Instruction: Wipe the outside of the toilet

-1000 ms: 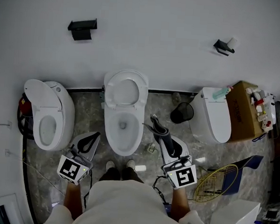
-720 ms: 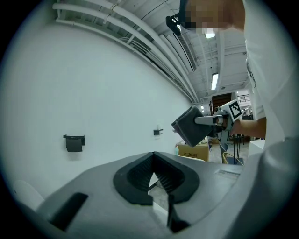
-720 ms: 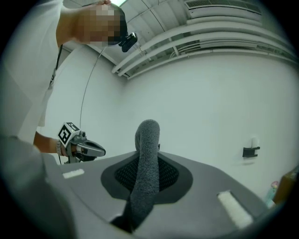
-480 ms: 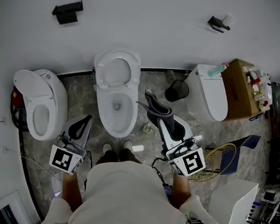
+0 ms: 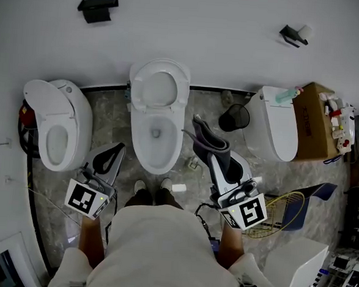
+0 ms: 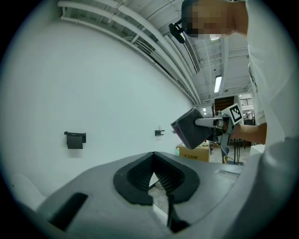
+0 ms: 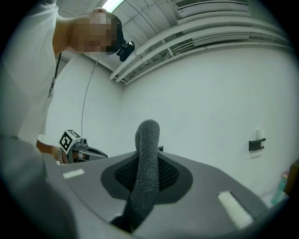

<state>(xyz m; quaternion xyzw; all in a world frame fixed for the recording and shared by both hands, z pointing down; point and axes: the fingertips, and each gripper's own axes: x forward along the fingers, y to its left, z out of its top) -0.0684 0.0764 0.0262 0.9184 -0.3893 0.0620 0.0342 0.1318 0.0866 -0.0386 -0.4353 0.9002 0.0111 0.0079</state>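
Now, rt gripper point(image 7: 145, 161) grips cloth point(image 5: 205, 145); bin point(image 5: 233, 118) near toilet point(image 5: 174, 147).

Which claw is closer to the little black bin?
Right. The right claw, holding the cloth, is near the black bin; the left claw is beyond the middle toilet.

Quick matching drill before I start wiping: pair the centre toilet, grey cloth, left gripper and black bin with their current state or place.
Things:
1. centre toilet
2. grey cloth
3. left gripper
4. black bin

States or places:
A. jaws together, nothing held
B. on the floor, to the right of the centre toilet in the head view
C. lid up
D. clamped in the right gripper

Pairs: 1-C, 2-D, 3-A, 4-B.
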